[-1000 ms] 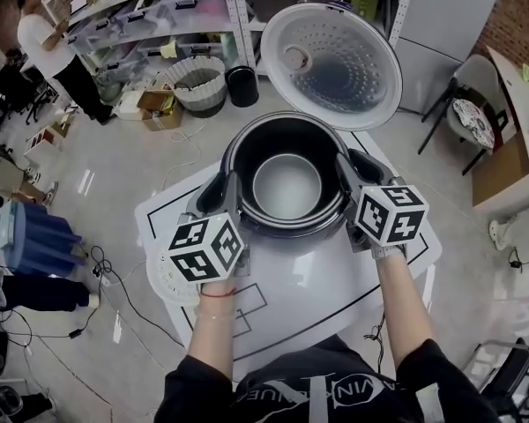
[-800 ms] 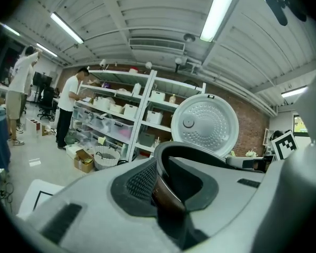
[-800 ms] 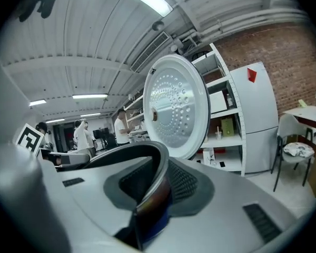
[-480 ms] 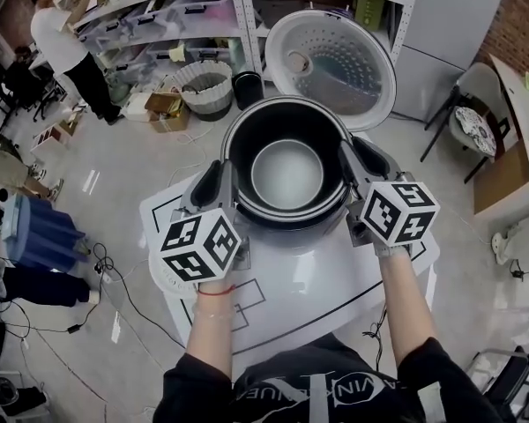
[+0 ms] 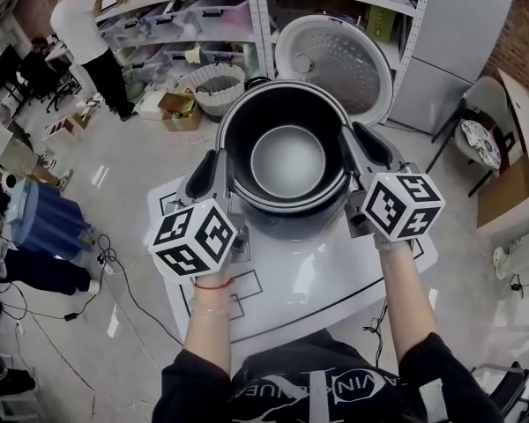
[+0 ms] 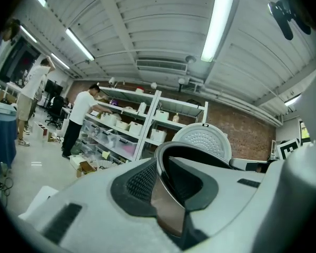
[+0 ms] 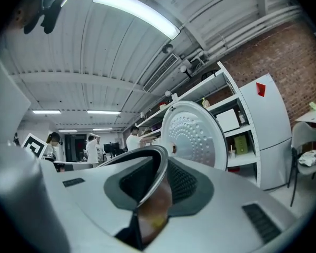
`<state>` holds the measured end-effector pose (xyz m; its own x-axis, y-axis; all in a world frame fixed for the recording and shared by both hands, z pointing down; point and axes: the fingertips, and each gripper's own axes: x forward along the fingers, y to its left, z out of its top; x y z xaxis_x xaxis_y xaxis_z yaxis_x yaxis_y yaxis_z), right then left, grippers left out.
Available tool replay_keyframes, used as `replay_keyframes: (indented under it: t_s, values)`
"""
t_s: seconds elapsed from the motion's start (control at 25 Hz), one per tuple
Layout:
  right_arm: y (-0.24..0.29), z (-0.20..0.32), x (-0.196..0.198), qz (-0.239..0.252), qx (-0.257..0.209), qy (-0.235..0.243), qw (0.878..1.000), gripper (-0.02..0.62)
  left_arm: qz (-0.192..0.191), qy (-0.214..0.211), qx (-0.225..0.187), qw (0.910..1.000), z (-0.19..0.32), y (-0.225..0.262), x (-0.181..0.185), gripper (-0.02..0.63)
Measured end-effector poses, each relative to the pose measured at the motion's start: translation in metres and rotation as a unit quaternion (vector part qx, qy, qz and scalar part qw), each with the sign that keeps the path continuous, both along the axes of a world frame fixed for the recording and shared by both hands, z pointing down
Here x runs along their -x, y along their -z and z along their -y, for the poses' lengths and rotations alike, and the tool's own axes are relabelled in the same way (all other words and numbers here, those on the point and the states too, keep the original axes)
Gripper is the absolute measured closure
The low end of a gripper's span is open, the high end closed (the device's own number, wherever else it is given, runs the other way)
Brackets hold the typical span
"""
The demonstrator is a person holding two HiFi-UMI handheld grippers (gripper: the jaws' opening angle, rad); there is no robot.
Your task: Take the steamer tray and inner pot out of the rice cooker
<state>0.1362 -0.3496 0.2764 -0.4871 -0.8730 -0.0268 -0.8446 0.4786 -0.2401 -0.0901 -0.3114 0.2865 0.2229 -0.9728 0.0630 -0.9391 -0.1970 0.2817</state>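
Nearest the person, over the white table, the left gripper and right gripper each pinched the rim of the one inner pot. Both sets of jaws stood partly closed, one pad inside the wall and one outside, and the right's had just tightened a little. The pot hung upright and mouth up directly between the two grippers, equally near both hands. No steamer tray showed inside it. Beyond stood the rice cooker's open lid, one only.

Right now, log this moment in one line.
left gripper: shut on pot; right gripper: shut on pot, jaws just closed further; lid: open
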Motion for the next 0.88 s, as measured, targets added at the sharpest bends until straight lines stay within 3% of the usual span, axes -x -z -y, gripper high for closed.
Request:
replay_keyframes:
  t_s: [0.52,0.88]
  values:
    - [0.048,-0.032,0.026,0.029,-0.049,0.041,0.998,0.512,-0.026,0.045,-0.055,0.9971,-0.046,0.043,0.025,0.541]
    - [0.063,-0.084,0.066,0.045,-0.058,0.072,0.995,0.512,-0.031,0.073,-0.078,0.9938,-0.108,0.060,0.063,0.541]
